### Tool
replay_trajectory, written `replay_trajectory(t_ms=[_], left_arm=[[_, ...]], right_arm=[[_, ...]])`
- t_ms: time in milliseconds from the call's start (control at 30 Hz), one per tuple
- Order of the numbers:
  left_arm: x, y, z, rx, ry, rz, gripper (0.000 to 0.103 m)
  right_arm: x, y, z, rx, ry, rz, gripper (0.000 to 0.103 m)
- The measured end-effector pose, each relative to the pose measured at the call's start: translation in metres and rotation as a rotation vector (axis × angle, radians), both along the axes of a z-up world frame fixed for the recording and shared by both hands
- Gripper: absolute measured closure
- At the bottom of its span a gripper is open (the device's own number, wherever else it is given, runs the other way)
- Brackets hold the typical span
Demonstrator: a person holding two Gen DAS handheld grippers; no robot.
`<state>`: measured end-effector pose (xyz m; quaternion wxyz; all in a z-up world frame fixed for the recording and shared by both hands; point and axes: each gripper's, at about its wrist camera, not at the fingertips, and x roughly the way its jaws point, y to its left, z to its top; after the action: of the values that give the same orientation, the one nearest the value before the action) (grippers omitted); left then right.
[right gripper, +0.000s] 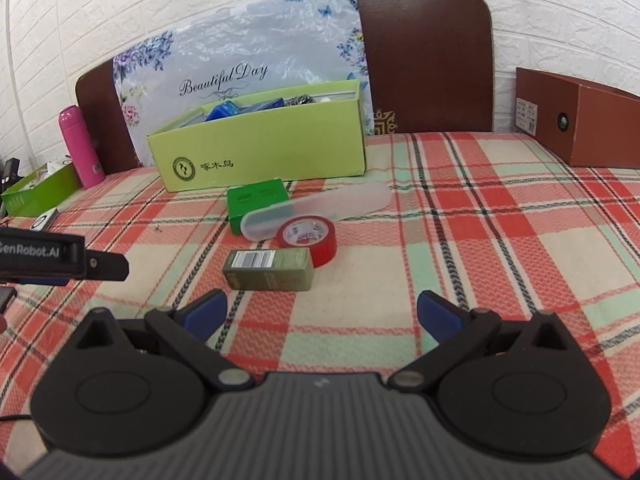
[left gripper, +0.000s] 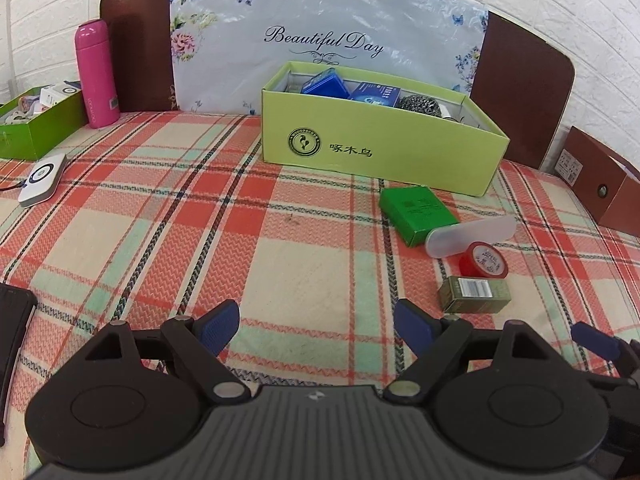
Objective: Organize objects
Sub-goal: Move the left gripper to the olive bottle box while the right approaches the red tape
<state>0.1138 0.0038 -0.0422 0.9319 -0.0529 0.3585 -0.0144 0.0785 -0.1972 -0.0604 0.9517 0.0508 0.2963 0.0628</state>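
A light green open box [left gripper: 384, 148] [right gripper: 260, 148] stands at the back of the plaid table and holds blue packets and a metal scourer. In front of it lie a green carton [left gripper: 416, 212] [right gripper: 258, 202], a frosted plastic case [left gripper: 472, 236] [right gripper: 320, 210], a red tape roll [left gripper: 484, 262] [right gripper: 308, 240] and an olive carton [left gripper: 476, 294] [right gripper: 270, 270]. My left gripper [left gripper: 316, 330] is open and empty, low over the cloth, left of these items. My right gripper [right gripper: 320, 314] is open and empty, just short of the olive carton.
A pink bottle [left gripper: 97, 74] [right gripper: 81, 146], a darker green box [left gripper: 40, 124] [right gripper: 40, 192] and a white device [left gripper: 42, 180] sit at the left. A brown box [left gripper: 600, 184] [right gripper: 580, 120] stands at the right. A floral board leans on the wall.
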Motion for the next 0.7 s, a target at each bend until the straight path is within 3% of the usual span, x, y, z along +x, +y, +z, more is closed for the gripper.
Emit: replay_trajectory(t_ms=[300, 433, 567, 633, 700], left_arm=[[0.001, 0.013, -0.001, -0.029, 0.01, 0.008, 0.015], [0.002, 0.015, 0.001, -0.044, 0.007, 0.005, 0.015], [0.003, 0.016, 0.006, -0.067, -0.007, -0.01, 0.015], [0.005, 0.014, 0.007, -0.085, -0.006, -0.035, 0.015], [0.008, 0.006, 0.005, -0.105, 0.01, -0.087, 0.015]], right_arm=[[0.04, 0.024, 0.0, -0.005, -0.041, 0.154, 0.007], [0.05, 0.028, -0.005, 0.03, 0.021, 0.21, 0.02], [0.029, 0.036, -0.003, 0.088, 0.043, 0.382, 0.03], [0.021, 0.036, 0.0, 0.037, 0.023, 0.37, 0.03], [0.019, 0.028, 0.005, -0.026, 0.013, 0.281, 0.03]])
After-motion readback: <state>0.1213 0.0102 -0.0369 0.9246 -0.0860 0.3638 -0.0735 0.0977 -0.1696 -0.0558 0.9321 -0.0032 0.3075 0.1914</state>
